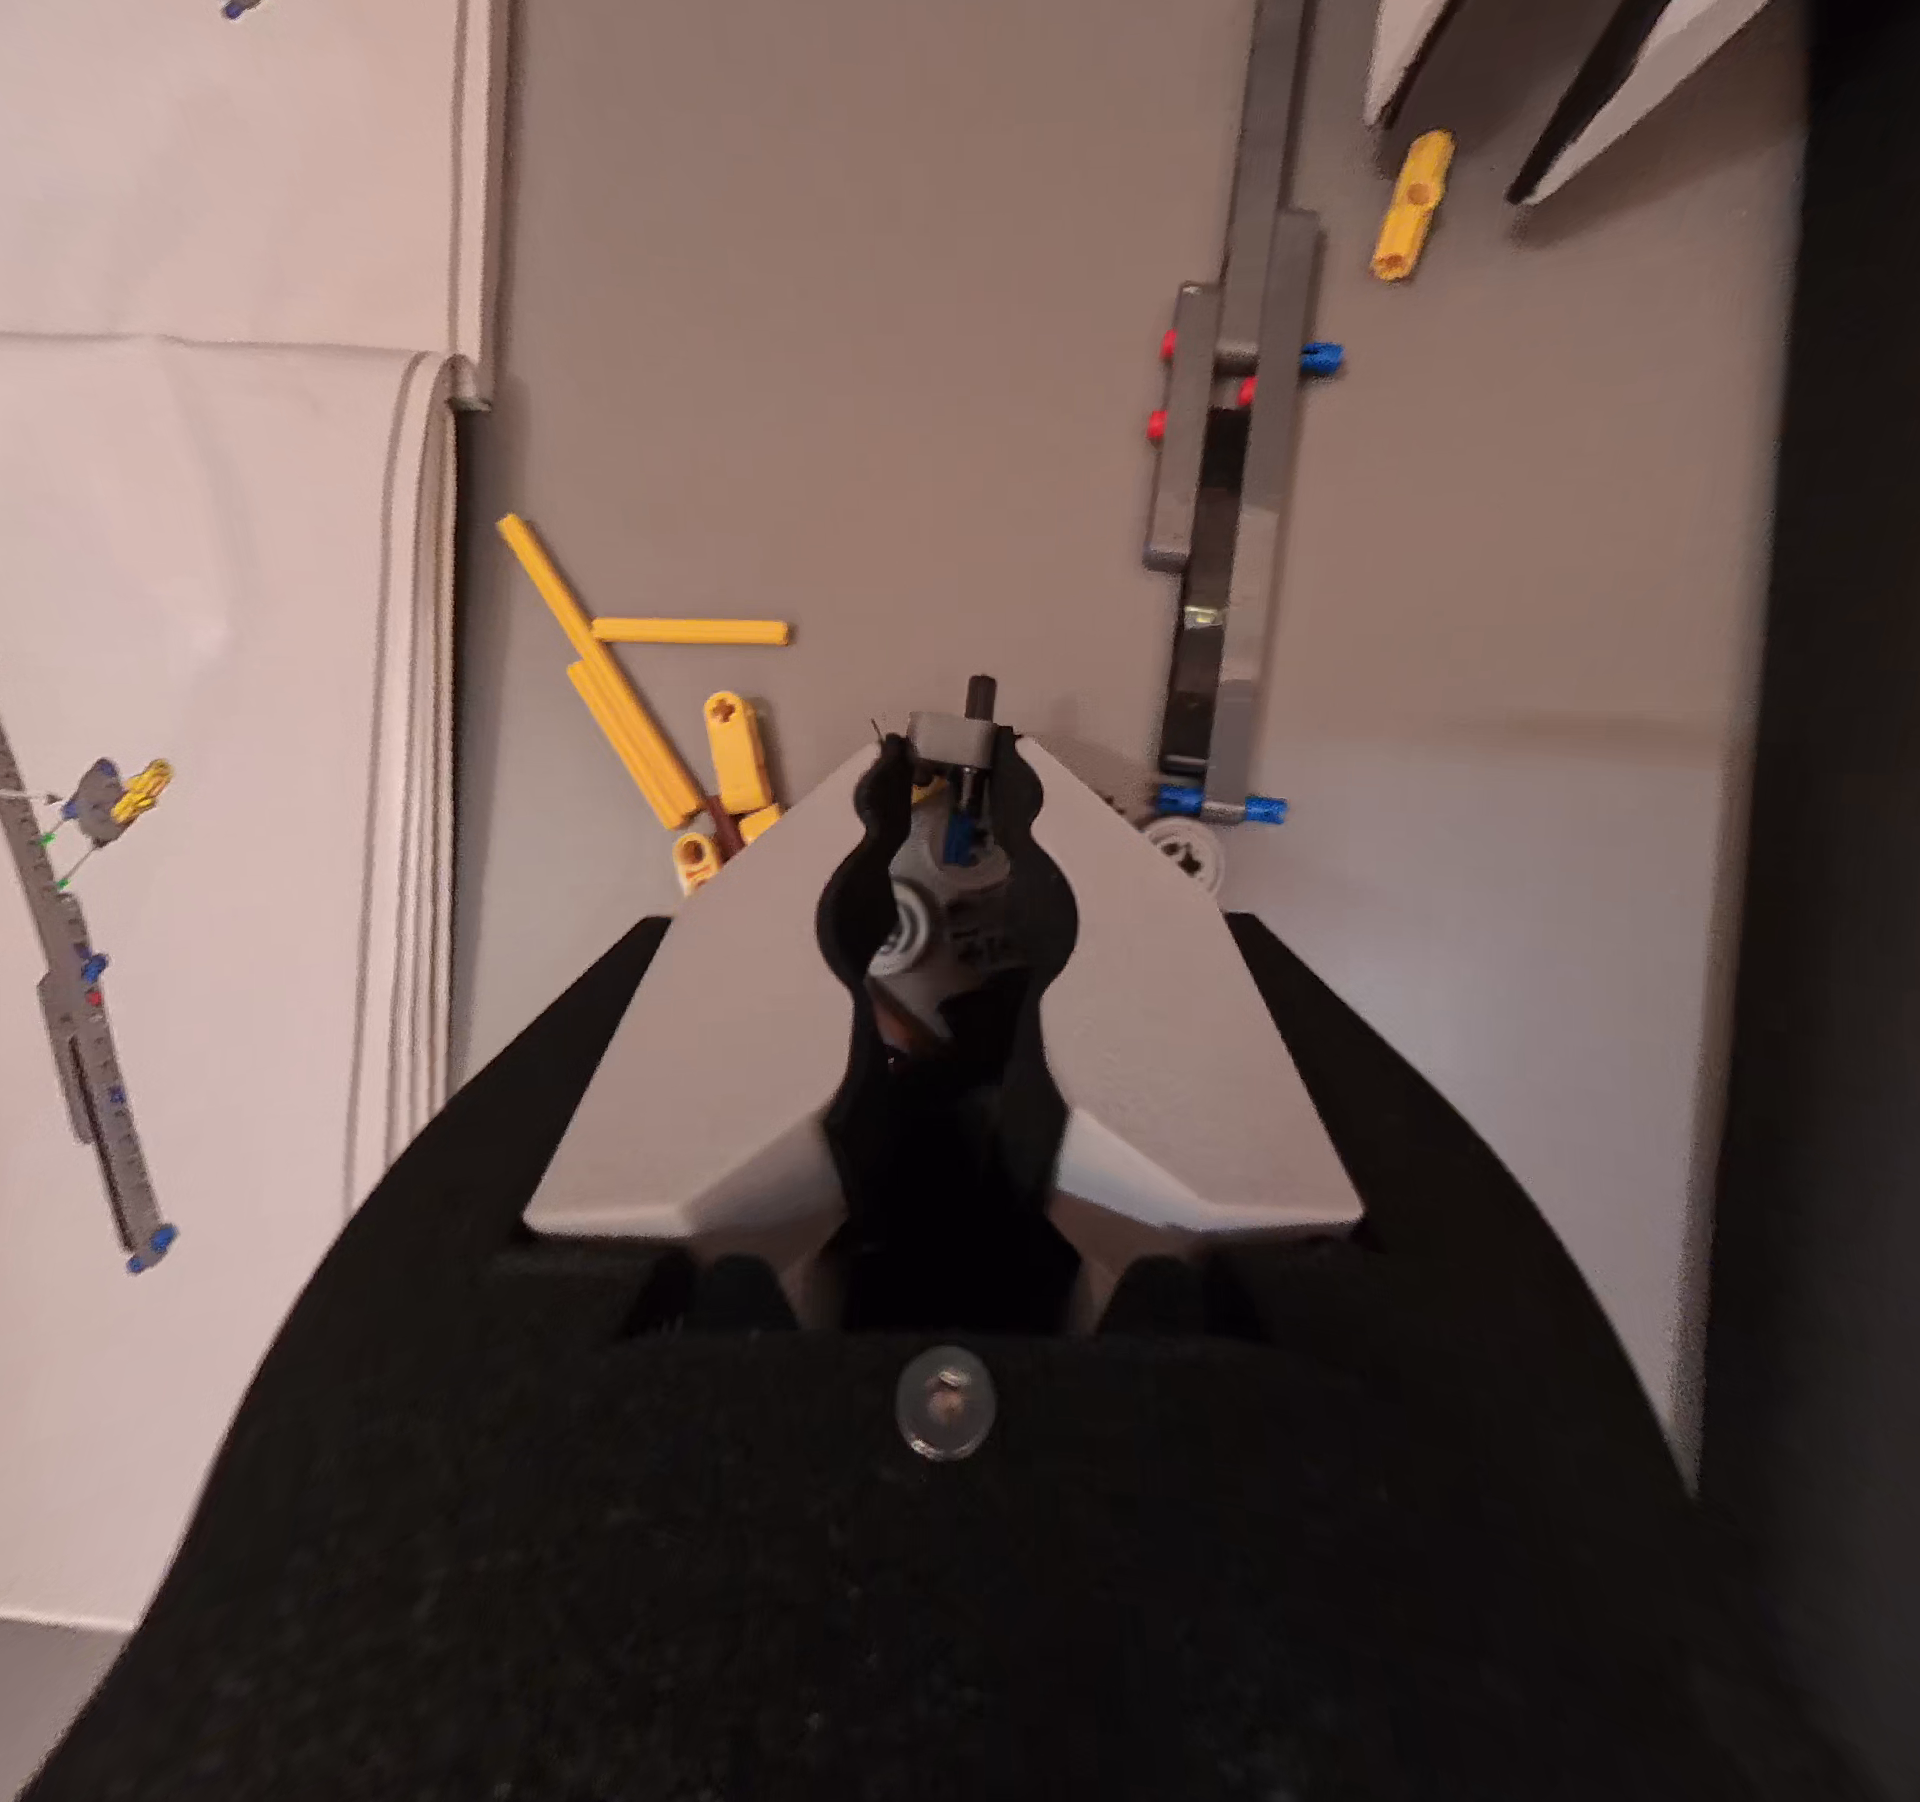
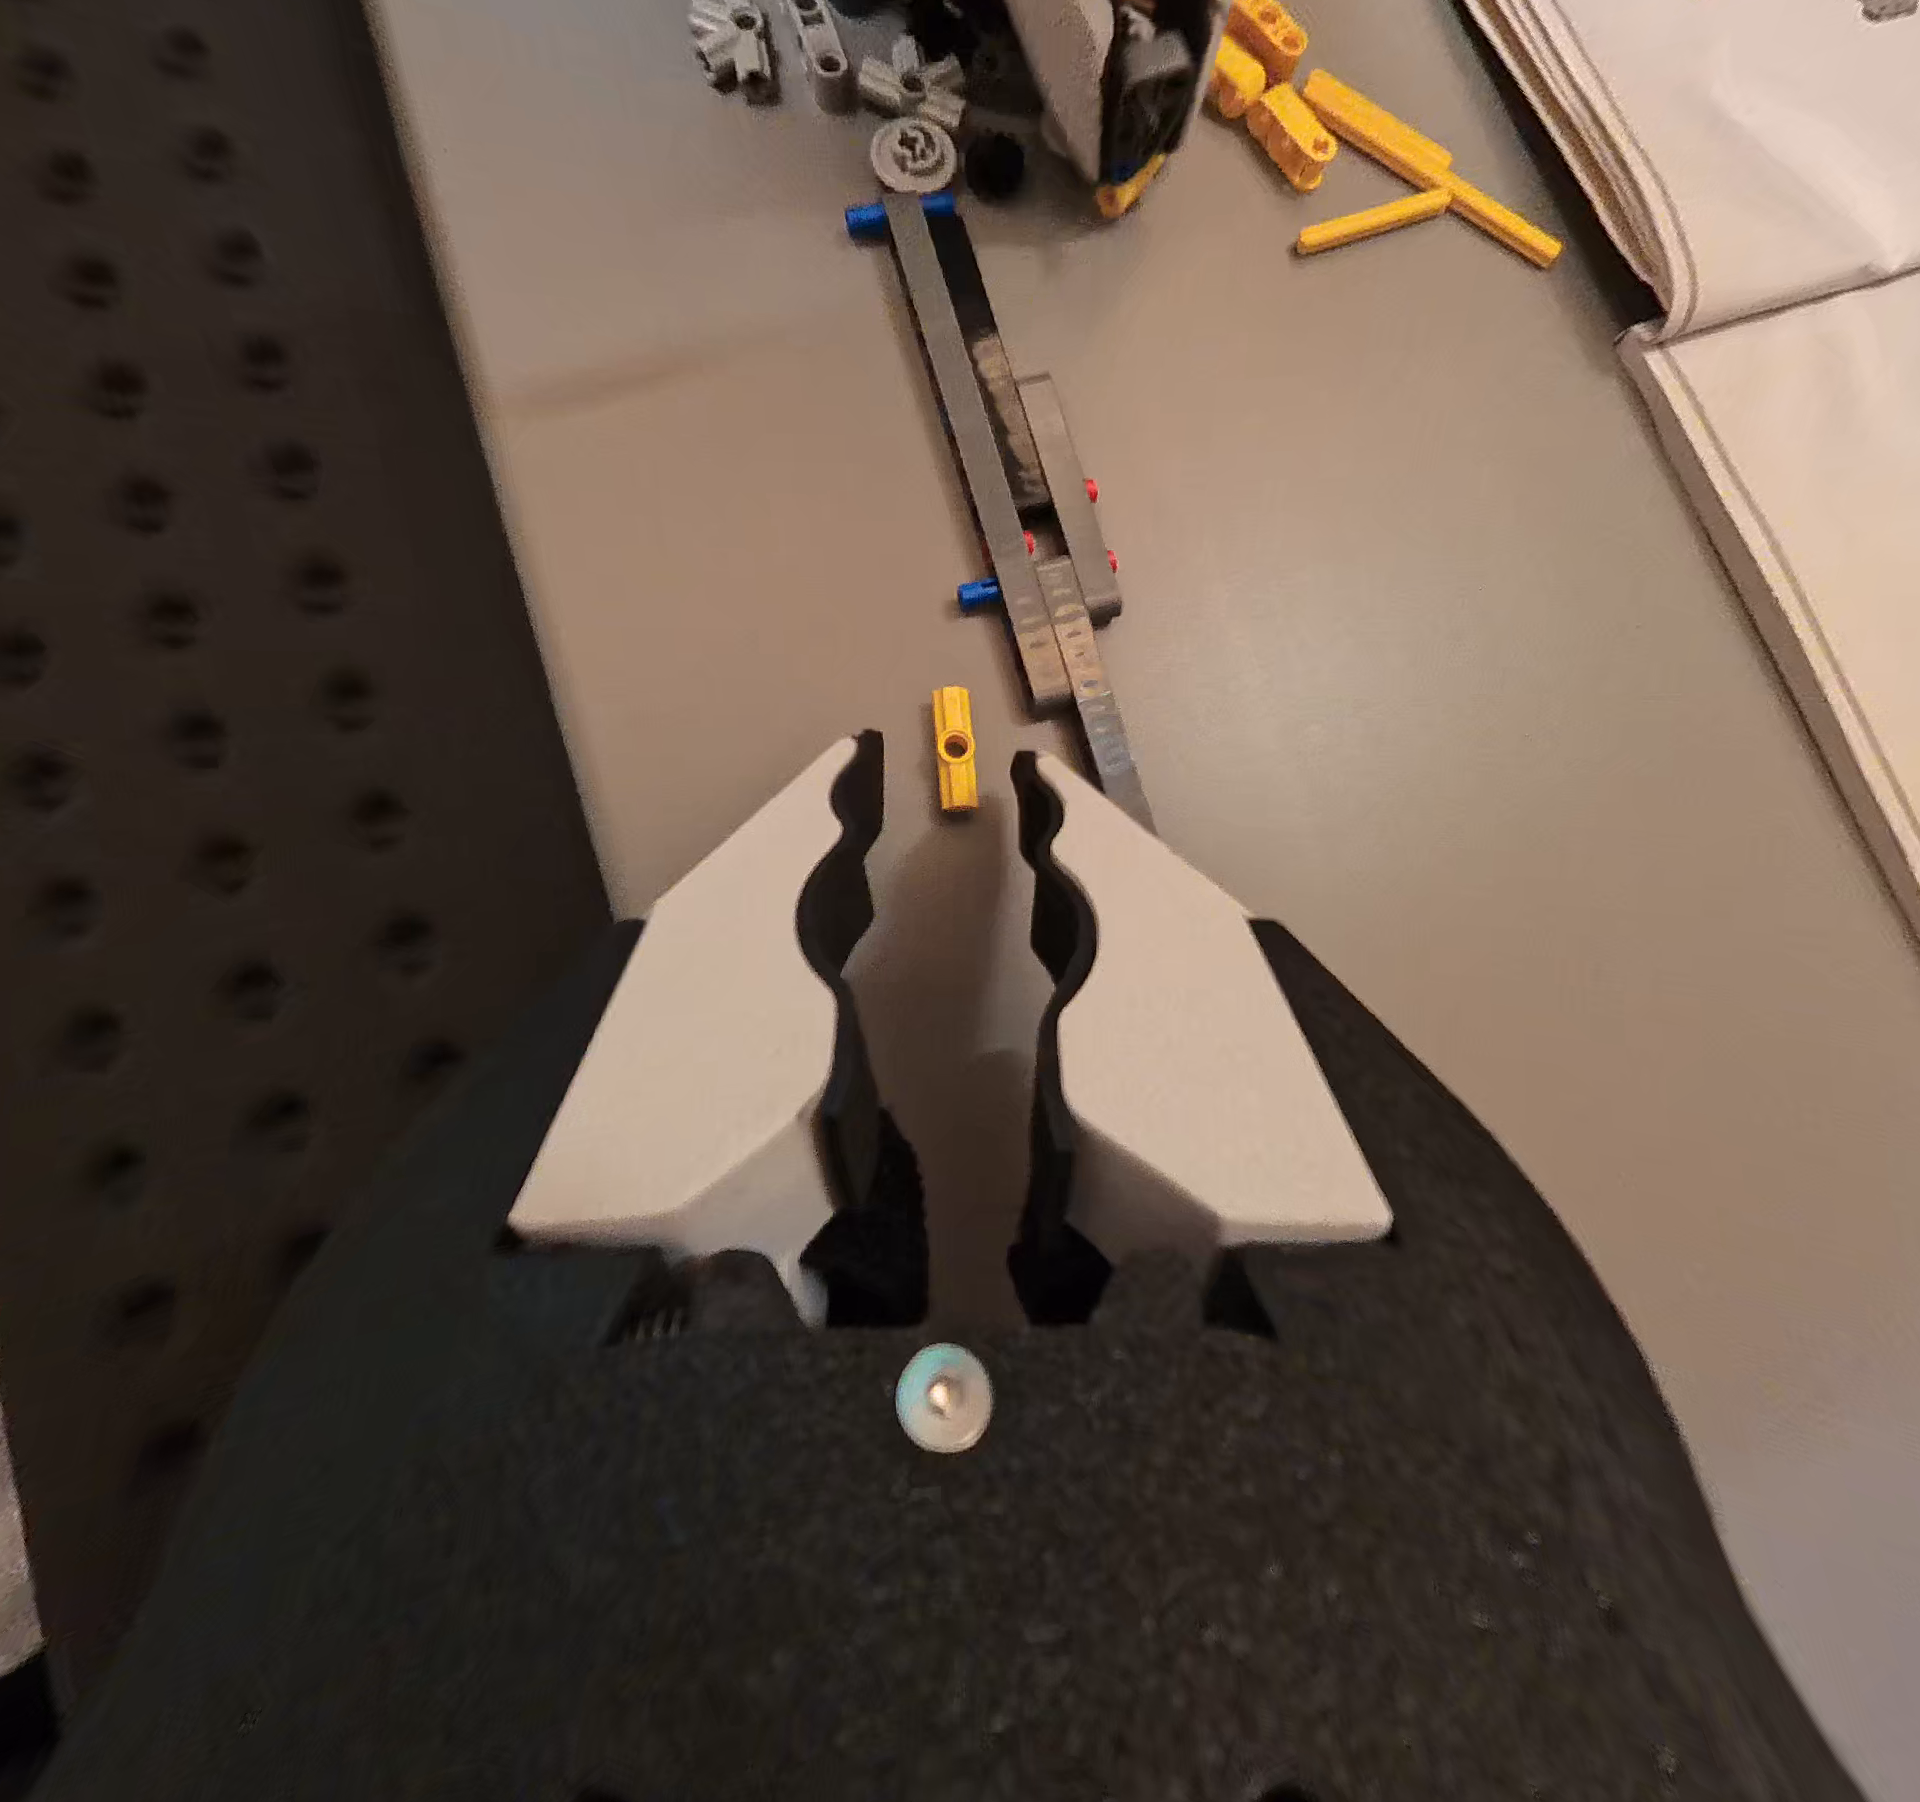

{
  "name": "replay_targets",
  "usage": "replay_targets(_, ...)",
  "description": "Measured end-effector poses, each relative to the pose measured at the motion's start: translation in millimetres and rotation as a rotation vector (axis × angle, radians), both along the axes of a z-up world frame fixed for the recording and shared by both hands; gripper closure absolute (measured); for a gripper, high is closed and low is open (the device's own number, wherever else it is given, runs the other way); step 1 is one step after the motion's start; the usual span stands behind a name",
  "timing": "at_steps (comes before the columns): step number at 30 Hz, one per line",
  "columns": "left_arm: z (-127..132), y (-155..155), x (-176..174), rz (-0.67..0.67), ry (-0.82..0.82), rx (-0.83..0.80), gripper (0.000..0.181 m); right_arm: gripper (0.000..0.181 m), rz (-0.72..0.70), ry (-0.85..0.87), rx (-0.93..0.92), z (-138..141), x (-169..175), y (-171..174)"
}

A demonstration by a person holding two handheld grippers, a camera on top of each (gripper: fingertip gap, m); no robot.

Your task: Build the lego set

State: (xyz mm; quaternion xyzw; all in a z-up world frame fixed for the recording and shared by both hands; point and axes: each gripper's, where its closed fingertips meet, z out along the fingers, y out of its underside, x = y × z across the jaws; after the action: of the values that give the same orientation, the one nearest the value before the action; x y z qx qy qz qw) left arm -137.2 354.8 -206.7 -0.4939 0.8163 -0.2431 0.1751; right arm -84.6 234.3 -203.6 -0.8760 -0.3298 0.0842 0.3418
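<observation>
My left gripper (image 1: 951, 750) is shut on a small grey lego piece (image 1: 954, 739) with a black pin on top, held over the pile of parts; it also shows far off in the right wrist view (image 2: 1127, 163). A long grey beam assembly (image 1: 1231, 464) with blue and red pins lies on the grey table; it also shows in the right wrist view (image 2: 997, 443). My right gripper (image 2: 948, 750) is open, its tips on either side of a small yellow connector (image 2: 954, 746) lying on the table. The same yellow connector (image 1: 1411, 206) shows beside the right gripper's fingers (image 1: 1579, 121) in the left wrist view.
Yellow axles and connectors (image 1: 644, 672) lie left of my left gripper, also seen in the right wrist view (image 2: 1392, 163). Grey gears and beams (image 2: 821, 38) are piled at the far end. An open instruction booklet (image 1: 208, 609) lies along the table's side (image 2: 1766, 142). A dark perforated surface (image 2: 208, 609) borders the table. The gap from one gripper's tips to the other's is roughly 15 cm.
</observation>
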Motion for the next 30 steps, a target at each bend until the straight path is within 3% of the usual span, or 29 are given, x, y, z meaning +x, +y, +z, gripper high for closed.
replay_targets(3,0,16,0,0.044,0.002,0.030,0.169,0.156,-0.027,0.022,-0.012,-2,0,-2)
replay_targets(6,6,30,4,0.105,-0.026,0.061,0.168,0.159,-0.131,0.031,0.009,10,25,-15)
replay_targets(10,36,7,18,0.118,-0.179,-0.034,0.168,0.156,-0.330,-0.008,-0.006,8,69,-39)
replay_targets(12,33,-15,17,0.080,-0.146,-0.082,0.169,0.156,-0.379,0.007,-0.030,2,70,-45)
replay_targets(18,16,-47,-1,0.057,-0.084,-0.085,0.169,0.159,-0.390,0.057,0.029,5,50,-33)
replay_targets(25,1,-56,-1,0.131,-0.055,-0.071,0.169,0.150,-0.414,-0.074,0.026,-7,77,-4)
replay_targets(28,1,-55,2,0.143,-0.050,-0.063,0.170,0.149,-0.392,-0.026,0.034,-5,84,12)
replay_targets(30,5,-57,5,0.151,-0.072,-0.074,0.170,0.147,-0.355,0.024,0.017,4,81,4)
